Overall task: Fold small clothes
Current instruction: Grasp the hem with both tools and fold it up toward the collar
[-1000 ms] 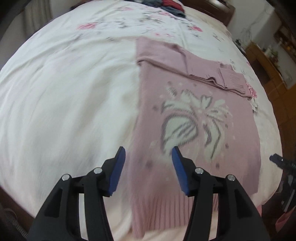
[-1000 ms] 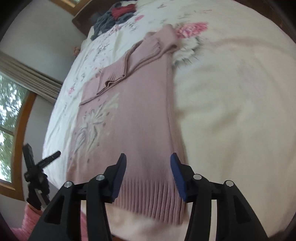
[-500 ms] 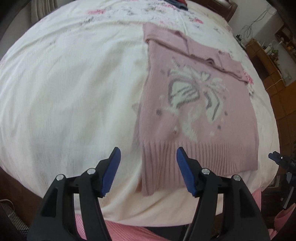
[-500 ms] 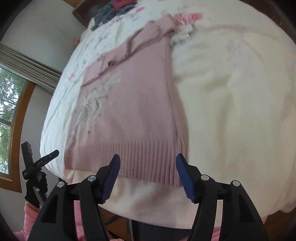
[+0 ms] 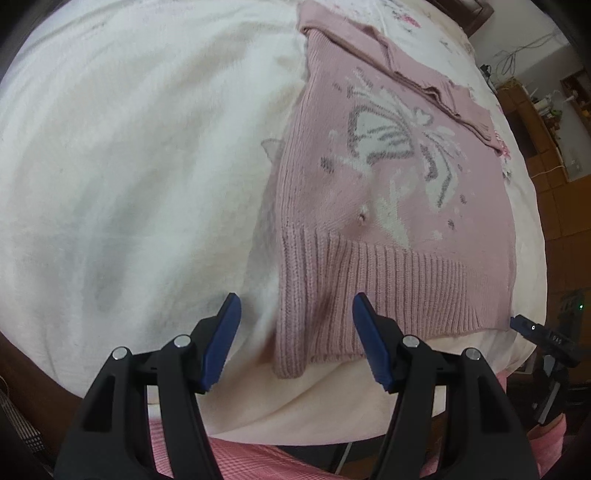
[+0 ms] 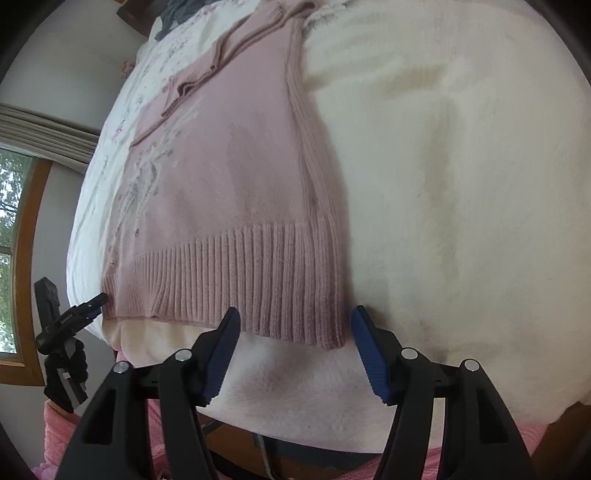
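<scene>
Both grippers (image 5: 295,332) (image 6: 293,332) hover agape at sweater (image 5: 388,192) hem.

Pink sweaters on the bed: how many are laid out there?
1. The pink sweater lies flat on the white bed cover, ribbed hem nearest both grippers. A dark heap of clothes at the far end may hide others.

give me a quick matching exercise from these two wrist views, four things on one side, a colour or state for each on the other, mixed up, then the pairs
Things:
1. sweater
2. bed cover
3. left gripper
4. sleeve

Colour or state:
A. white and fluffy
B. open, its fingers either side of a hem corner
C. folded across the chest
D. pink knit, lying flat

Pairs: 1-D, 2-A, 3-B, 4-C
</scene>
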A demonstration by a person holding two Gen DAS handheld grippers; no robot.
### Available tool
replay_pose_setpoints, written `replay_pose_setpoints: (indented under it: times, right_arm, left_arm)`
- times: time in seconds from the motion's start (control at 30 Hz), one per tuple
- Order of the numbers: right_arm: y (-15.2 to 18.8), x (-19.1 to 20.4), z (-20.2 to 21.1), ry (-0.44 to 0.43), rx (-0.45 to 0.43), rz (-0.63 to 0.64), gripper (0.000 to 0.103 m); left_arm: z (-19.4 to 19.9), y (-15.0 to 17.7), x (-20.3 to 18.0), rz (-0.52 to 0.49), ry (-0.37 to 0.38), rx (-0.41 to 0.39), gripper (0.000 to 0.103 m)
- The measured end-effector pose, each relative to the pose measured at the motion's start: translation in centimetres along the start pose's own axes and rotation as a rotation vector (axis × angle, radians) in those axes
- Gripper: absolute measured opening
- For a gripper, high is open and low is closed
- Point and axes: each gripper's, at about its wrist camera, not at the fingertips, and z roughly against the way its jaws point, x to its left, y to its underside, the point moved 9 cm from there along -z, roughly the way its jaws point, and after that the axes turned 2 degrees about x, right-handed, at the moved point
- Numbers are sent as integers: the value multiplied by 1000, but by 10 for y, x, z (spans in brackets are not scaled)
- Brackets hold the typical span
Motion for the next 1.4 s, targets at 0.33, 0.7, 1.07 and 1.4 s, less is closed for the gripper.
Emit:
replay_pose_setpoints:
  times: [0.33,0.7,1.07,1.4]
  right_arm:
    - [-2,9,1,-46,-9,18,63]
    - [-5,1,-9,-21,7,-4,60]
    - [-6,3,-15,-35,27,9,29]
    - [-23,29,26,-242,-31,11,11]
  left_arm:
    - [-1,1,-14,-13,60,12,57]
    - [-12,0,-11,-14,32,35,49]
    - [-15,-1,-17,-47,-2,33,40]
    - [10,-19,-42,-40,145,-5,8]
